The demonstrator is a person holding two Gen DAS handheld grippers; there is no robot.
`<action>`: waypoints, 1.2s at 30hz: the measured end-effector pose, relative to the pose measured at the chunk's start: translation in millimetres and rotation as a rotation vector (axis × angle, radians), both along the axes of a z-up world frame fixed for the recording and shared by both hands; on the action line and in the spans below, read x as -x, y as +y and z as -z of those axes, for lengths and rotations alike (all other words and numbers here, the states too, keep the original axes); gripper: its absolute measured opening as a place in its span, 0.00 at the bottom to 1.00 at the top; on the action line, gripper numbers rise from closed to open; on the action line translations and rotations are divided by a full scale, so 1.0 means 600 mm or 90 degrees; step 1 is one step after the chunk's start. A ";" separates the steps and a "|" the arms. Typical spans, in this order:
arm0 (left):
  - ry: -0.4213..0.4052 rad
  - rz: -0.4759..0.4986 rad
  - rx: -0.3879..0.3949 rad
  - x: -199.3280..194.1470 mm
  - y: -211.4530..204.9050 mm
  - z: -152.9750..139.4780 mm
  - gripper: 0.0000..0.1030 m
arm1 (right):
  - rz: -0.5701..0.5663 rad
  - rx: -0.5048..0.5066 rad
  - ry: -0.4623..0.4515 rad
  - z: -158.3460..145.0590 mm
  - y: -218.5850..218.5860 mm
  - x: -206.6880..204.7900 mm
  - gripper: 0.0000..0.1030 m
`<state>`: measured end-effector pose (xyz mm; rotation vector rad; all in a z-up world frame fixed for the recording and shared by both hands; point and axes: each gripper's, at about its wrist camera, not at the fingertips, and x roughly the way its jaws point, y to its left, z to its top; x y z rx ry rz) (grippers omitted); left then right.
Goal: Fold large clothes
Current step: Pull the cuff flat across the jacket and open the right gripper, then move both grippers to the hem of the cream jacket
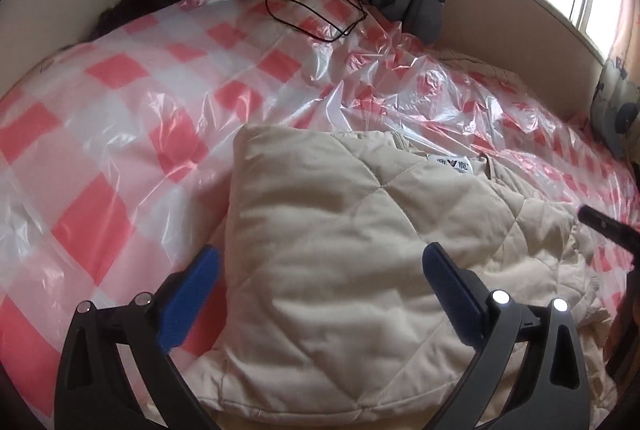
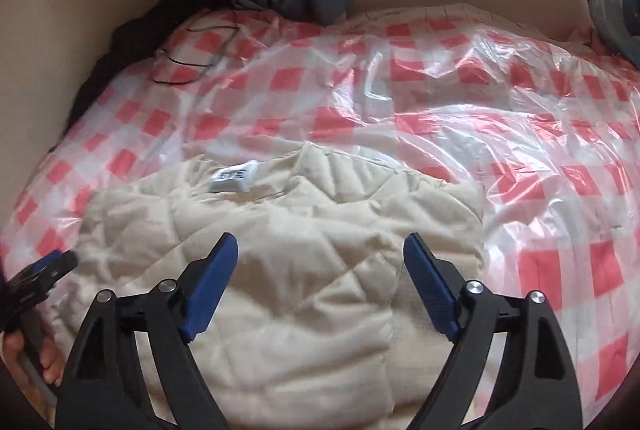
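Pink-checked plastic sheet [image 2: 520, 134] covers the bed under a cream quilted jacket [image 2: 304, 270], with both the left gripper [image 1: 320, 278] and right gripper [image 2: 320, 270] spread wide above it, gripping nothing.

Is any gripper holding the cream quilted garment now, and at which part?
Nothing is held. The left gripper and right gripper stand open above the cream quilted garment.

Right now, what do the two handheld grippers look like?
Both look alike: the left gripper and right gripper each have two black forked arms with round silver bolts, ending in flat blue fingers with a textured inner face. No cables or markings show on them.
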<state>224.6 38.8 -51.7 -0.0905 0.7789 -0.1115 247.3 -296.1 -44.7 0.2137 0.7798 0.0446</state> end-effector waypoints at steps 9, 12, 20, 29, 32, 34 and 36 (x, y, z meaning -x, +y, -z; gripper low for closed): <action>0.039 -0.001 -0.063 -0.015 -0.025 0.053 0.94 | 0.007 -0.044 0.016 0.005 -0.027 0.010 0.80; 0.034 -0.003 -0.071 -0.016 -0.031 0.053 0.94 | -0.017 -0.018 -0.027 -0.016 -0.015 0.095 0.84; 0.005 -0.002 -0.090 0.032 -0.038 0.033 0.94 | -0.024 -0.025 0.080 0.037 -0.035 0.090 0.93; 0.083 0.121 -0.169 0.109 -0.084 0.043 0.94 | -0.095 0.091 0.178 0.086 0.007 0.177 0.93; 0.114 0.124 -0.170 0.151 -0.063 0.046 0.94 | -0.102 -0.032 0.140 0.016 -0.011 0.239 0.93; 0.120 0.144 -0.126 0.192 -0.036 0.020 0.94 | -0.107 -0.057 0.127 -0.022 -0.031 0.306 0.93; 0.137 0.163 -0.059 0.241 0.006 -0.011 0.94 | -0.106 -0.099 0.144 -0.027 -0.062 0.369 0.93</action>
